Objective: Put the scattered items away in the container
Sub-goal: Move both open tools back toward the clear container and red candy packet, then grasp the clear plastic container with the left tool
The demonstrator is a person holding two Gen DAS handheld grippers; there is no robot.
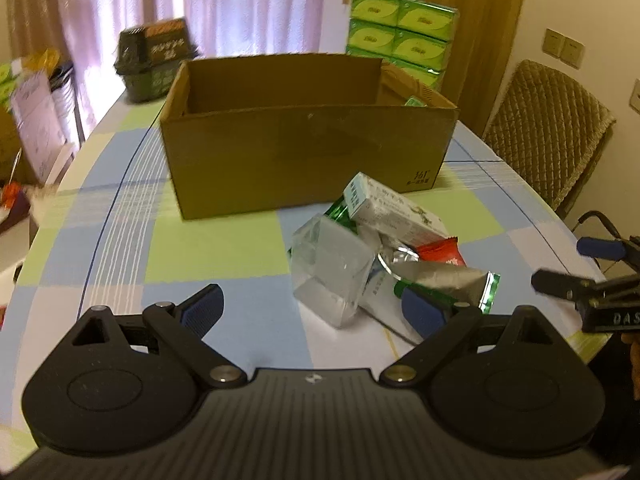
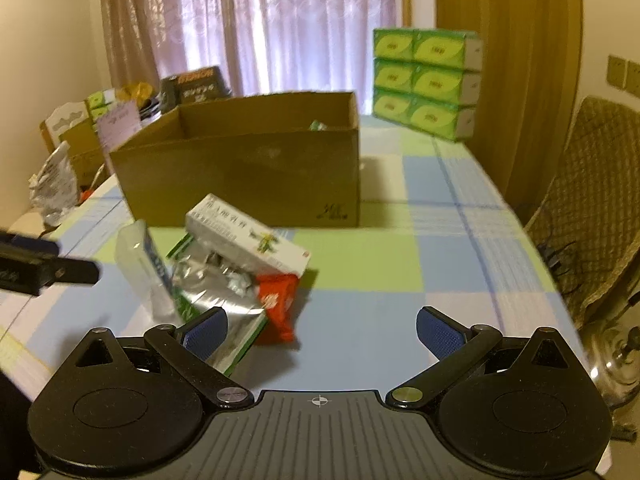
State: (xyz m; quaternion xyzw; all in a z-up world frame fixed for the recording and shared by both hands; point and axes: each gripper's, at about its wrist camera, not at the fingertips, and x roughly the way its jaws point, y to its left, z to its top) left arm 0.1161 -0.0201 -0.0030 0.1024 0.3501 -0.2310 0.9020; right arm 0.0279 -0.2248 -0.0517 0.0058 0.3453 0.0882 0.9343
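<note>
Cardboard box sits open mid-table on the checked cloth. Just before it lies a heap: white carton, clear packet, foil pouch, red wrapper. Left gripper and right gripper gape wide, empty.

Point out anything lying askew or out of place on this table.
A jumbled pile sits in front of the cardboard box: a white carton lies tilted across a crumpled foil packet, a red wrapper and a clear plastic pack. They overlap instead of being inside the box.
</note>
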